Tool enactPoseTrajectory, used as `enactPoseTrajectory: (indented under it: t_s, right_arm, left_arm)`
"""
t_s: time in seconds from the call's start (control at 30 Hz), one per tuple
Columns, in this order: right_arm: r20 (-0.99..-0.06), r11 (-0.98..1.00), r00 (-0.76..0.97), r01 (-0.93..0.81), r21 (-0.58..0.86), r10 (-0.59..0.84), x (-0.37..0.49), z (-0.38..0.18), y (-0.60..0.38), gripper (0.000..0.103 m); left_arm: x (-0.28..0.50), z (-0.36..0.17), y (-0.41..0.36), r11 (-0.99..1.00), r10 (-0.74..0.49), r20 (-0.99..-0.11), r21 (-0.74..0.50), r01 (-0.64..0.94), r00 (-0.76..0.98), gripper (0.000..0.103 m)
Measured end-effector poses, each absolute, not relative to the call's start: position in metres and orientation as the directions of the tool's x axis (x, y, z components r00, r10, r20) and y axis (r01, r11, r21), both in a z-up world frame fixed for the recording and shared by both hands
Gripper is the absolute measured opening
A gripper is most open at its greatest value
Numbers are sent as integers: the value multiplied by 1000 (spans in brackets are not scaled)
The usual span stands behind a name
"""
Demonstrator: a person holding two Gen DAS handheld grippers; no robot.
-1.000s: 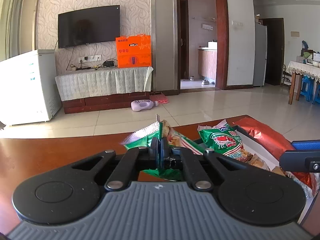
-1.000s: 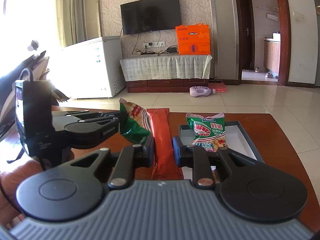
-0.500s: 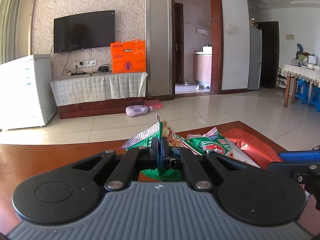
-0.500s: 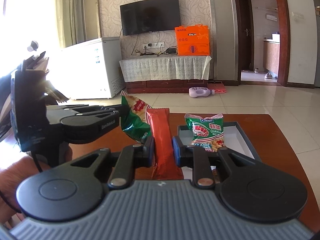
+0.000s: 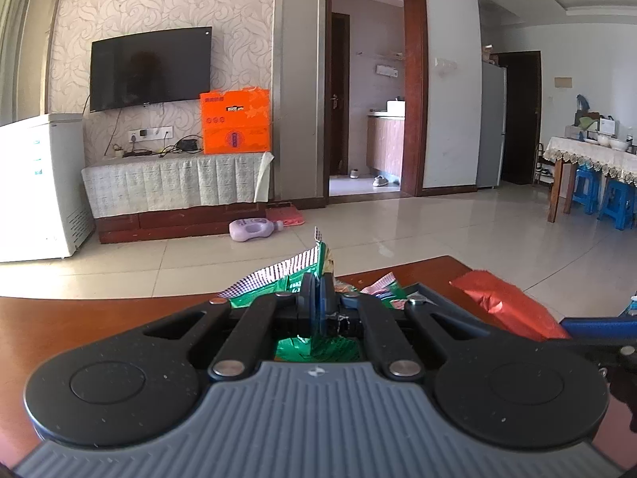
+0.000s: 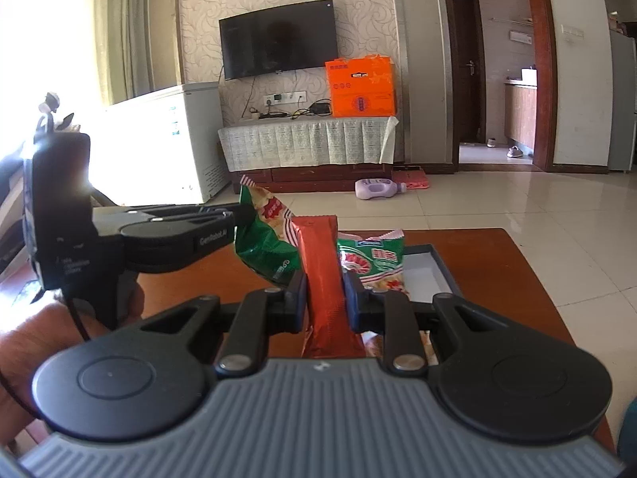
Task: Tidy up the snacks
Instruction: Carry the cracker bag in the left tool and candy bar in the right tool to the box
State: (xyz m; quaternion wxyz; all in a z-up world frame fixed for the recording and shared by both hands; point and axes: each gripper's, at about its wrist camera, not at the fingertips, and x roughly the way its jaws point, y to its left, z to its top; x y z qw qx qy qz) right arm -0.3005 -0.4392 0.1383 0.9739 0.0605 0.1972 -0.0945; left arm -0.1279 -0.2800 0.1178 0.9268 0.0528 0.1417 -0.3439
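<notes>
A red snack packet (image 6: 323, 275) is clamped upright between the jaws of the right gripper (image 6: 324, 292) at the centre of the frame. At left, a green snack bag (image 6: 264, 241) is pinched at its edge by the left gripper (image 6: 243, 215). Just right of centre, a green prawn-cracker bag (image 6: 374, 263) is seen standing in a dark-rimmed box (image 6: 442, 263) on the wooden table (image 6: 501, 275).

I count three snack packets: one green packet (image 6: 266, 245) at my eleven o'clock, one red packet (image 6: 322, 275) at twelve, one green prawn-cracker packet (image 6: 374, 263) at one. One open box (image 6: 438, 267) sits on one wooden table (image 6: 501, 279). Two grippers: left gripper (image 6: 239, 219), right gripper (image 6: 324, 296). Beyond: one television (image 6: 278, 38), one orange box (image 6: 360, 87), one purple bottle (image 6: 378, 188), two blue stools (image 5: 601, 197).
</notes>
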Motion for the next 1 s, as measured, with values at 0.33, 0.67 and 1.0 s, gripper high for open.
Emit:
enactPoseTrajectory:
  t_s: [0.33,0.67,1.0]
  right_arm:
    - [-391,966,901,242,89,-189,-314,139,-455,23]
    - [-368,956,904,274,107,-218,-329,141,-460,23]
    - [-353,948,904,297,116,-240,-337,143,-470,23]
  left_arm:
    - [-140,125,-310,735,-651,-288,-7,678,702,3]
    - [-161,131,-337,703,-687,-265,-4,711,677,3]
    - [-181,121,-372,655,-724,-283,7,756,630,3]
